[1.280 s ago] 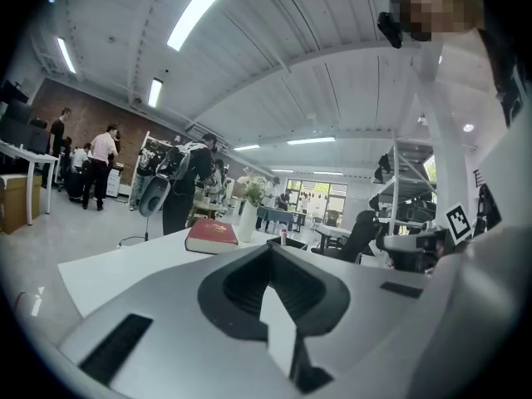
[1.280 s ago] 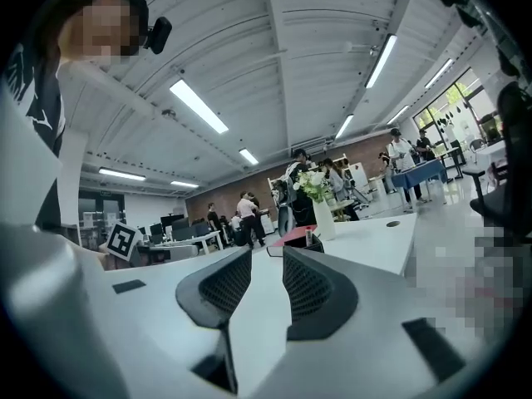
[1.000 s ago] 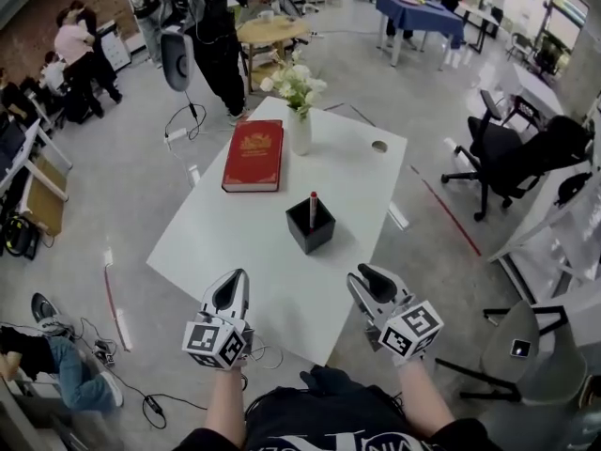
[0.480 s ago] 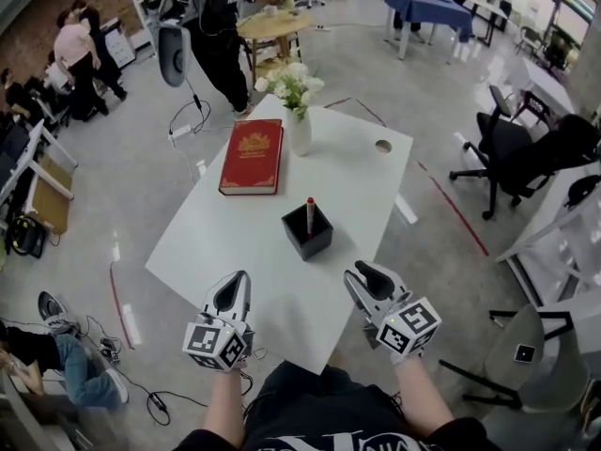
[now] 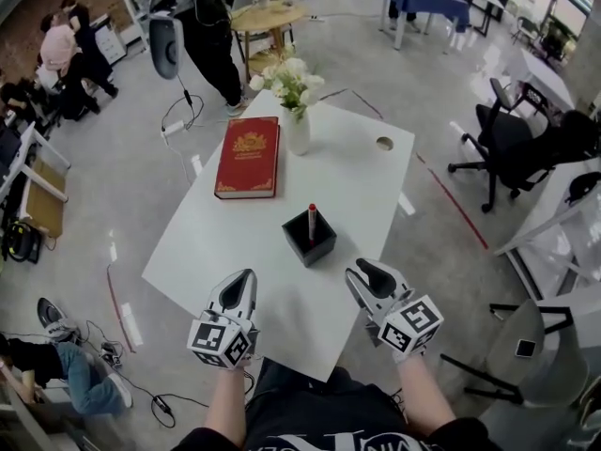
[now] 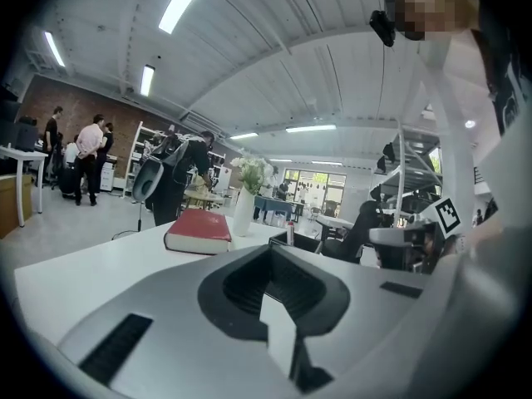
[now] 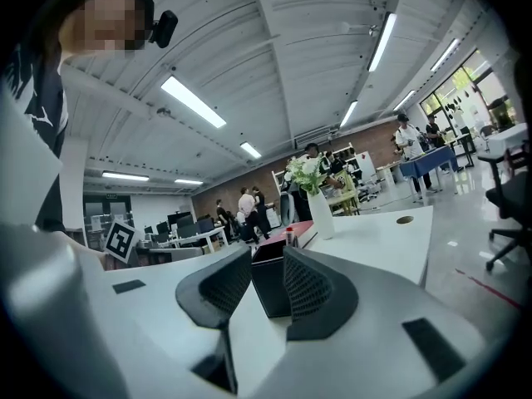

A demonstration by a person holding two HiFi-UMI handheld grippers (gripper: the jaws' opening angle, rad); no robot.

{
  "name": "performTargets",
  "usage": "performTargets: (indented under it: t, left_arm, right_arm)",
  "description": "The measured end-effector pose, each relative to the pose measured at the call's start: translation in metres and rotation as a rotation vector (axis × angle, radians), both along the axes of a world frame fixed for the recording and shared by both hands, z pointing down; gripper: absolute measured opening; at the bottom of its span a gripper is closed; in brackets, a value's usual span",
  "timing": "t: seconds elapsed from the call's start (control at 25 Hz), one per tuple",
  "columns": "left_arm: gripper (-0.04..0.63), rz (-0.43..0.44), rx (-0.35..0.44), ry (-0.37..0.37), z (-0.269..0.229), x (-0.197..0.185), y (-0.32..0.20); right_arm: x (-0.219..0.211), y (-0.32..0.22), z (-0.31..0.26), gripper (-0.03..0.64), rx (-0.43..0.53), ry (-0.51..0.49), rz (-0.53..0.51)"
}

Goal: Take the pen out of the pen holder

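Head view: the square black pen holder [image 5: 310, 244] on the white table [image 5: 221, 252] contains one upright red-capped pen [image 5: 312, 216]. It lies nearer to both tongs than a second ago, so the approach is under way and the pen is not yet touched. Left gripper view: the left gripper [image 6: 270, 253] has its jaws together on nothing, and the holder stands well ahead, right of a red hardback book [image 6: 198, 229]. Right gripper view: the right gripper [image 7: 266, 260] has its jaws apart and empty, framing the holder ahead, so it is probably the one meant for the pen.
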State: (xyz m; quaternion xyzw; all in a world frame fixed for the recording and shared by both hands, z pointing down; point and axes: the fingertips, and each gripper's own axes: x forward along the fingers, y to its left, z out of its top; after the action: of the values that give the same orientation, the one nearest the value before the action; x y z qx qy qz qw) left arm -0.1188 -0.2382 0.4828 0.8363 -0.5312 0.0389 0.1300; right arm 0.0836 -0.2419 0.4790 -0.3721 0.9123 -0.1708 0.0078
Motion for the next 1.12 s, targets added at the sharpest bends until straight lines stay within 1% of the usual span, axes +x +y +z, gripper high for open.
performTargets:
  t: [0.12, 0.28, 0.44, 0.68, 0.88, 1.12]
  left_arm:
    - [0.005, 0.016, 0.01, 0.011, -0.003, -0.004, -0.021]
    - [0.005, 0.045, 0.016, 0.015, -0.005, -0.008, -0.044]
    - [0.005, 0.07, 0.015, -0.008, -0.004, -0.014, -0.061]
    - [0.005, 0.096, 0.01, -0.017, -0.001, -0.018, -0.081]
    - [0.005, 0.117, -0.009, -0.024, 0.006, -0.02, -0.091]
    - [0.005, 0.137, -0.033, -0.018, 0.017, -0.018, -0.099]
  right_arm:
    - [-0.006, -0.015, -0.001, 0.129, -0.001, 0.004, 0.017]
    - [-0.02, -0.036, -0.005, 0.129, 0.019, 0.028, 0.009]
    - [-0.035, -0.057, -0.009, 0.129, 0.021, 0.06, 0.005]
    - [-0.054, -0.084, -0.008, 0.129, 0.027, 0.14, -0.011]
    - [-0.067, -0.104, -0.007, 0.139, 0.039, 0.243, -0.04]
    - [-0.075, -0.125, 0.008, 0.156, -0.003, 0.318, -0.06]
